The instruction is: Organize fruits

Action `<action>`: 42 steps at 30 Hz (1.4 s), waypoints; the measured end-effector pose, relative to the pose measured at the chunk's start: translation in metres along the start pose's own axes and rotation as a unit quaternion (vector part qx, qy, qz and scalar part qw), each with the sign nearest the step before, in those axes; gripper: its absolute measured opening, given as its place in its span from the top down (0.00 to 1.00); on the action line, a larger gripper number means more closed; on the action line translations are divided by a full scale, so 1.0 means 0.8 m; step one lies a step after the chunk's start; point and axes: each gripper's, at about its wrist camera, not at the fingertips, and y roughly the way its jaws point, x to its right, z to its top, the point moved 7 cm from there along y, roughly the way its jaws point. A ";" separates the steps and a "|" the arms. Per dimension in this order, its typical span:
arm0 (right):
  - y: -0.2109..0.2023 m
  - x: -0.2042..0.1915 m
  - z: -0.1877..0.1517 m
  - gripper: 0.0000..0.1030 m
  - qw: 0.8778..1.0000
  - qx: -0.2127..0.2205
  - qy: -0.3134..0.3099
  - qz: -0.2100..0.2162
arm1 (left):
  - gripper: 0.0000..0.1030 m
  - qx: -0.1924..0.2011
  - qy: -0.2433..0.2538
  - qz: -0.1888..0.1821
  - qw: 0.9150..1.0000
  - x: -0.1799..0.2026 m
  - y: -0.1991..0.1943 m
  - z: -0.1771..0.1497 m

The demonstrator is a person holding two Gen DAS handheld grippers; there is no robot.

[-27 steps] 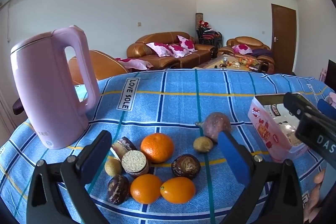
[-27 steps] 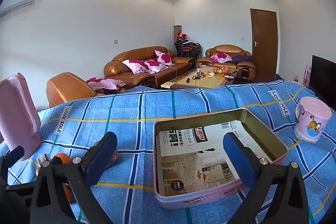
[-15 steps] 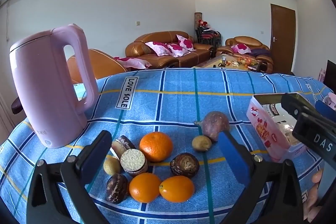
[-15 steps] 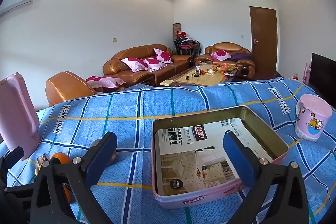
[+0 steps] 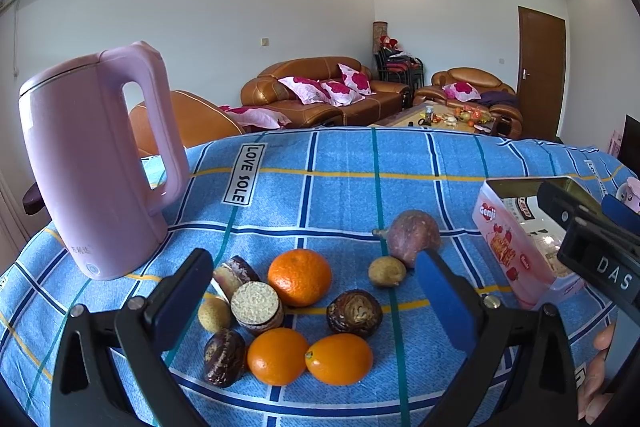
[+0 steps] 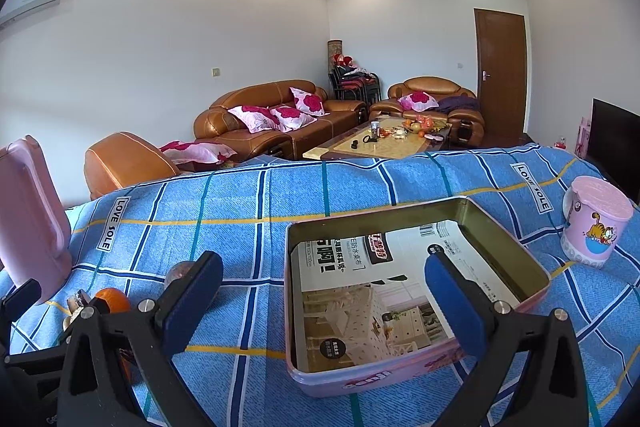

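Your left tool (image 5: 312,291): blue pads spread apart, holding nothing, poised above a cluster of fruit on the surface (image 5: 344,195), which is covered by a blue plaid cloth.

Cluster contents, left wrist view:
- one mandarin (image 5: 299,277) at the centre, two more oranges (image 5: 277,356) (image 5: 339,359) side by side at the near edge;
- a purple passion fruit (image 5: 412,235) at the far right, a small tan fruit (image 5: 386,271) just beside it;
- a second tan fruit (image 5: 214,315) on the left;
- several dark brown fruits (image 5: 354,313), one cut with its pale face (image 5: 256,305) turned up.

Your right tool (image 6: 324,303): pads likewise apart and empty, held over the near rim of a pink tin box (image 6: 400,375), lid off, lined with printed paper (image 6: 380,291). The box sits to the right of the fruit.

Also on the surface: pink electric kettle (image 5: 92,163) at the left, pink cartoon cup (image 6: 596,223) at the far right.
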 end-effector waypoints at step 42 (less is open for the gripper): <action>-0.003 -0.004 0.001 0.01 1.000 0.000 -0.004 0.004 | 0.00 -0.003 -0.001 0.000 1.000 -0.002 0.002 0.000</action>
